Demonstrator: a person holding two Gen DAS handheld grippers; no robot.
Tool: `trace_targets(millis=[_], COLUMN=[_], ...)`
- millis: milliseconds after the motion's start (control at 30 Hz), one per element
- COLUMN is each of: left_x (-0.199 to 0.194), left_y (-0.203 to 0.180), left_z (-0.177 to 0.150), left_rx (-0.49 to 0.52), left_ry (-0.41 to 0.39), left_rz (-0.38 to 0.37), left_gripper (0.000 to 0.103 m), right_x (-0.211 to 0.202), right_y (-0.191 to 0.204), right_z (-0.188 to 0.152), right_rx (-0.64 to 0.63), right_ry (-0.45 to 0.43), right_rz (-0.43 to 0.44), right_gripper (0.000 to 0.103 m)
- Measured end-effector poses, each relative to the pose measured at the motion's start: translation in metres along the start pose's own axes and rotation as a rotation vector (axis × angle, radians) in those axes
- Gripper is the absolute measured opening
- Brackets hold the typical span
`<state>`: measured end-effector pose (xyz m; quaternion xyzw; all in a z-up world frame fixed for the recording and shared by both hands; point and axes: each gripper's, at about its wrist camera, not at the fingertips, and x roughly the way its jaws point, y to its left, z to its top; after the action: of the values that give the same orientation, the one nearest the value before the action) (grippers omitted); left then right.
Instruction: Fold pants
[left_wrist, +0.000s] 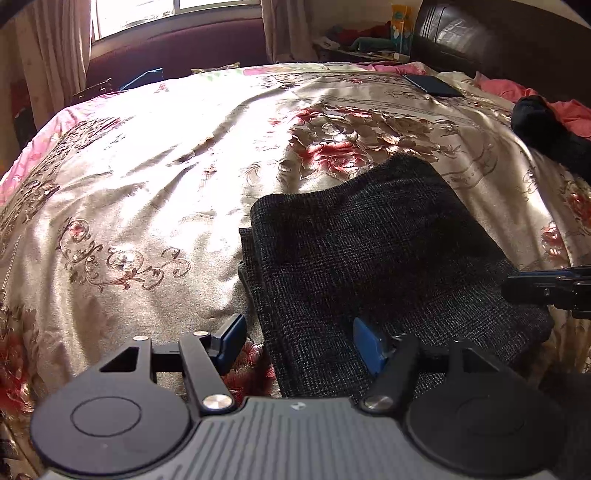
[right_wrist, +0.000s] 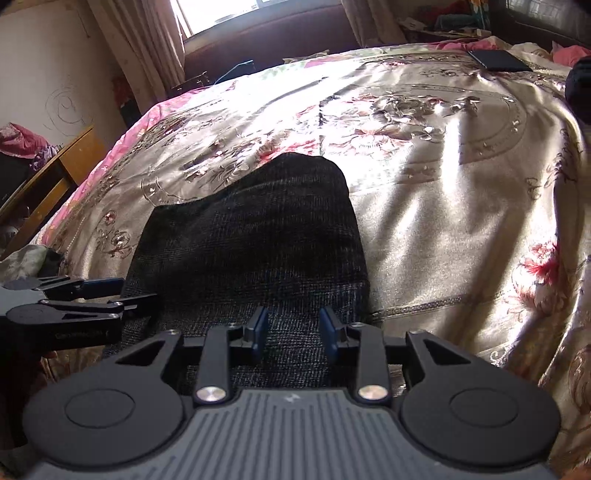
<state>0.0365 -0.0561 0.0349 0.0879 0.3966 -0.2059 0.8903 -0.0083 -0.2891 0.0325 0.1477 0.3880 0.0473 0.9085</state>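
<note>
**Folded pants on the bed, both hand-held grippers loose**

The pants, dark and coarse-woven, lie folded into a compact stack on the bedspread, a shiny cream cover with red and brown flowers. In the left wrist view several layers show along the stack's left edge, and its far end rises in a soft hump. The stack sits at the near part of the bed, with bare bedspread spreading beyond it toward the window.

The left hand-held gripper has its jaws wide apart. One blue pad sits over the bedspread just left of the stack's edge, the other over the cloth; the pads do not pinch the fabric. In the right wrist view it appears at the stack's left side, its fingers pointing at the edge.

The right hand-held gripper has its jaws at a narrow gap, both blue pads above the near end of the pants. Cloth shows through the gap, but nothing is clamped; whether the tips touch the fabric cannot be told. In the left wrist view its tip shows at the stack's right edge.

Farther off, a dark flat case lies near the headboard, and a black garment rests at the right side beside pink bedding. Curtains hang by the window.
</note>
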Motion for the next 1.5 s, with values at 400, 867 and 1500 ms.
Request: trace_targets(millis=[400,867,1500], left_x=[-0.003,-0.013,-0.024], left_y=[-0.01,-0.011,-0.012], left_z=[-0.008,-0.021,-0.033], left_rx=[0.013,-0.002,-0.022], left_ry=[0.004,0.004,0.01], left_rz=[-0.009,-0.027,-0.014], left_gripper=[0.078,0.078,0.081], right_x=[-0.003,-0.005,-0.018], right_y=[0.012,0.027,0.025], right_z=[-0.016,-0.033,-0.042], right_rx=[0.0,-0.004,0.055], right_ry=[0.006,-0.013,-0.036], right_rz=[-0.059,-0.093,-0.06], right_gripper=[0.035,0.041,0.041])
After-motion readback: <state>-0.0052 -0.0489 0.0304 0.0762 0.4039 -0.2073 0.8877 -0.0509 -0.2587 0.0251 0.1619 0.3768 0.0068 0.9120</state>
